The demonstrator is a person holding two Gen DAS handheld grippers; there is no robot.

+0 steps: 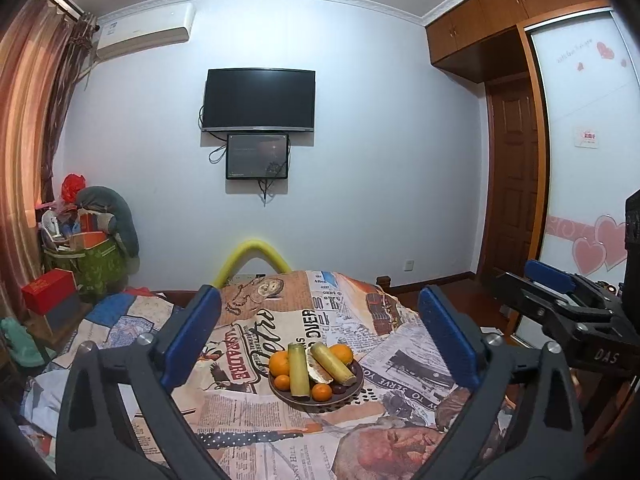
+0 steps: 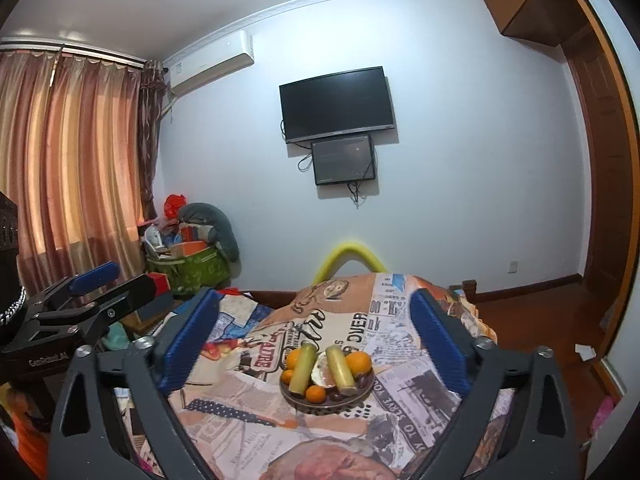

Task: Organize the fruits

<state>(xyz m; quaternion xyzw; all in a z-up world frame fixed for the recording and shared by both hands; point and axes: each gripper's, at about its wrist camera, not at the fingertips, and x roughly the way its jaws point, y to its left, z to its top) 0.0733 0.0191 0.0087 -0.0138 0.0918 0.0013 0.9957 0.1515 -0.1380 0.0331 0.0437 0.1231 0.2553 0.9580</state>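
A dark round plate (image 1: 358, 384) (image 2: 370, 382) sits on a newspaper-print cloth. It holds several oranges (image 1: 279, 363) (image 2: 359, 361), two yellow-green sugarcane sticks (image 1: 298, 370) (image 2: 340, 370), a peeled pomelo piece (image 1: 316, 370) (image 2: 322, 374) and some dark grapes (image 1: 340, 389). My left gripper (image 1: 320, 320) is open and empty, above and in front of the plate. My right gripper (image 2: 316, 320) is open and empty, likewise short of the plate. Each gripper shows at the edge of the other's view: the right gripper in the left wrist view (image 1: 560, 296) and the left gripper in the right wrist view (image 2: 92, 292).
The cloth covers a table (image 1: 280, 432) (image 2: 280, 432). A yellow foam arch (image 1: 252, 258) (image 2: 352, 258) stands behind it. A cluttered green bag (image 1: 96, 264) (image 2: 192, 268) and a red box (image 1: 48, 290) stand at the left by the curtain. A TV (image 1: 258, 100) hangs on the far wall.
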